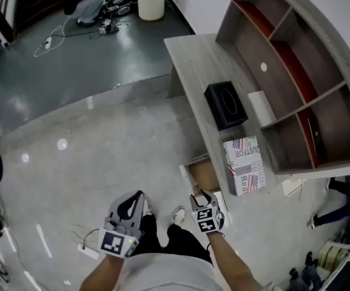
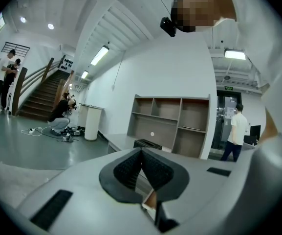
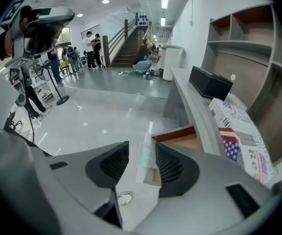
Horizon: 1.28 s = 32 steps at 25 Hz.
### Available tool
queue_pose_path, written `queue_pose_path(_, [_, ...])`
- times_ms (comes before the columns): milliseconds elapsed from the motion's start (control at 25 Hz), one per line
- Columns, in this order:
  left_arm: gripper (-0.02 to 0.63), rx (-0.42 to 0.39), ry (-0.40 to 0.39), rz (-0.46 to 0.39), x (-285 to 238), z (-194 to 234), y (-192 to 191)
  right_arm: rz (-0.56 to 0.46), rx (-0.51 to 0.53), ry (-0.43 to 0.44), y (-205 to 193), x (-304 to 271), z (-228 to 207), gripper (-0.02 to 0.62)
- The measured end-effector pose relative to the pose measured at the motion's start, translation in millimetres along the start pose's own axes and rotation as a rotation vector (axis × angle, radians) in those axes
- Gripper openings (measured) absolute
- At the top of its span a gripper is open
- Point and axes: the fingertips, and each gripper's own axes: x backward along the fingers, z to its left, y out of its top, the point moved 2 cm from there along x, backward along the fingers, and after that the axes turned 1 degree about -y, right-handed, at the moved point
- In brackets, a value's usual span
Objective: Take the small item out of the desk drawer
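Observation:
The desk drawer [image 1: 202,176] stands pulled out under the grey desk [image 1: 193,59], its bare wooden bottom showing; I see no small item in it. My right gripper [image 1: 202,196] is at the drawer's front. In the right gripper view the pale drawer front panel [image 3: 145,155] runs between the jaws of the right gripper [image 3: 141,148], which stand apart and open, with a gap on the left side. My left gripper [image 1: 137,196] hangs to the left over the floor. Its pads [image 2: 153,168] meet with nothing between them, so the left gripper [image 2: 141,153] is shut.
On the desk lie a black tissue box [image 1: 225,104], a flat white item [image 1: 261,107] and a flag-printed box [image 1: 245,165] above the drawer. A shelf unit [image 1: 296,71] rises behind. A power strip [image 1: 88,251] lies on the floor at left; people stand far off.

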Motion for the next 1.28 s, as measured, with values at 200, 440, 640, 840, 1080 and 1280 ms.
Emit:
queue_pose_path(200, [0.018,0.032,-0.012,0.048,-14.4,26.8,-29.7,0.104,-0.007,-0.008,-25.6,-68.8,0.2,0.231])
queue_pose_path(440, [0.018,0.084,0.005,0.108,-20.2,40.1,-73.7,0.214,0.043,0.016,-57.9,-129.9,7.2,0.261])
queue_pose_path(640, [0.018,0.125,0.007,0.165,-15.7,41.6,-109.0,0.274,0.092,0.043,-77.3,-154.8,16.8,0.284])
queue_pose_path(840, [0.018,0.152,0.016,0.177,-13.9,44.3,-129.4,0.280,0.086,0.043,-79.5,-165.5,16.7,0.282])
queue_pose_path(1080, [0.018,0.156,0.021,0.180,-8.7,43.4,-129.1,0.281,0.107,0.028,-75.1,-161.4,16.2,0.057])
queue_pose_path(1280, [0.018,0.153,0.029,0.167,-6.2,45.9,-123.0,0.268,0.090,0.000,-69.1,-155.0,3.2,0.026])
